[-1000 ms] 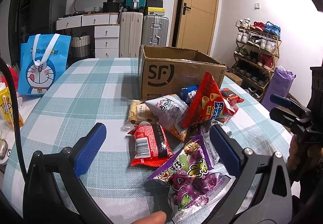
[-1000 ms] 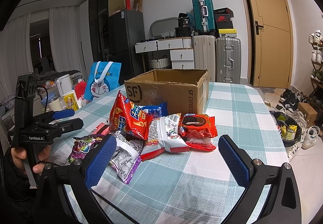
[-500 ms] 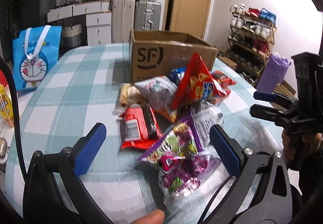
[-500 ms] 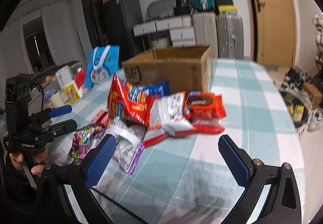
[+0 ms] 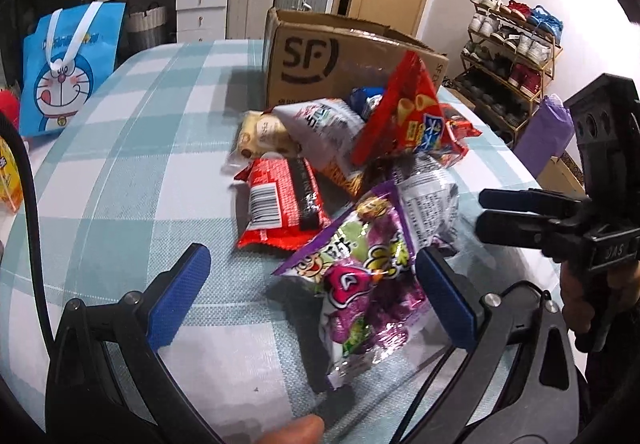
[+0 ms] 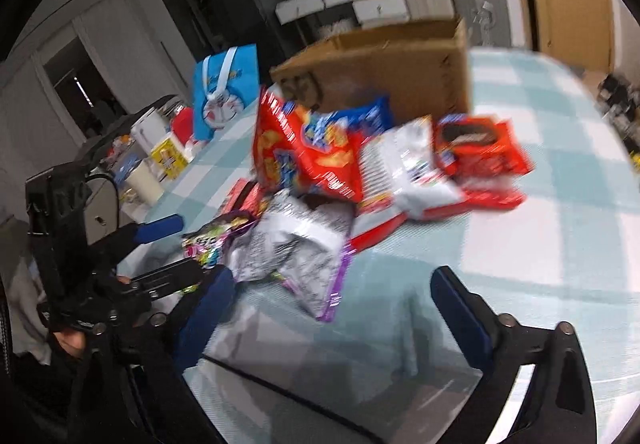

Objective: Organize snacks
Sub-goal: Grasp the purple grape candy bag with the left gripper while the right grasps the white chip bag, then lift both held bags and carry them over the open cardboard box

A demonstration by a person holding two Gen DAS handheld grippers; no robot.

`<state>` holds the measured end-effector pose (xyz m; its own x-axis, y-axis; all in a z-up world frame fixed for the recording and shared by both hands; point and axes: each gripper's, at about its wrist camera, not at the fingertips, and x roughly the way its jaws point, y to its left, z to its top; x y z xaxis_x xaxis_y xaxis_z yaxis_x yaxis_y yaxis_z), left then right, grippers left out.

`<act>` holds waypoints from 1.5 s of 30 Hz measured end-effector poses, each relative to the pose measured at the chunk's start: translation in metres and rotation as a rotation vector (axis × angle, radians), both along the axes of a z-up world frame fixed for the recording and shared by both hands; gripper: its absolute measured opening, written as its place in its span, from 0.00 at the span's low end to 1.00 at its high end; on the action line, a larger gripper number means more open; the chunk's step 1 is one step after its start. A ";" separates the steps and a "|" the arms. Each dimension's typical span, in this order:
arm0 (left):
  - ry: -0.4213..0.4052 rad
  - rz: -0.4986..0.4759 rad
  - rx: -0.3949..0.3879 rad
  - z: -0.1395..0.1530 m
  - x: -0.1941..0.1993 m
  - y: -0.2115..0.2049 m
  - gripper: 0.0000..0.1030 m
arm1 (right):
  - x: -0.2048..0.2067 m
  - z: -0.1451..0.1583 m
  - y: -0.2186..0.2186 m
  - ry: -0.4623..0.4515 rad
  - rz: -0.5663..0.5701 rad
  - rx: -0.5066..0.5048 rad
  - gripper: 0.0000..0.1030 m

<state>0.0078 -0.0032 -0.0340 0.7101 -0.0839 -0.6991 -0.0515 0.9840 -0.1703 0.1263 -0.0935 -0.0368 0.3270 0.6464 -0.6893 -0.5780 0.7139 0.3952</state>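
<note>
Checked table (image 5: 120, 164) | purple candy bag (image 5: 360, 284) between open left claw (image 5: 312, 296) pads

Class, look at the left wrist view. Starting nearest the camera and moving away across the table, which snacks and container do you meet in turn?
Purple candy bag → red packet with barcode → red cone-snack bag → cardboard box.

snack pile (image 6: 360, 168), cardboard box (image 6: 400, 72), checked table (image 6: 540, 244)
</note>
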 end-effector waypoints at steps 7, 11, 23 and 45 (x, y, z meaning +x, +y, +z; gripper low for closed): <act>0.022 -0.048 -0.076 -0.004 0.002 0.003 0.99 | 0.009 -0.007 0.029 0.059 0.013 0.019 0.87; 0.039 -0.055 -0.096 -0.006 0.003 0.002 0.99 | 0.022 -0.013 0.040 0.095 -0.015 0.016 0.84; 0.070 -0.087 -0.167 -0.012 0.009 0.003 0.77 | 0.028 -0.019 0.053 0.117 -0.035 0.042 0.79; 0.100 -0.119 -0.238 -0.015 0.018 -0.005 0.59 | -0.003 -0.016 0.006 0.120 -0.039 0.088 0.55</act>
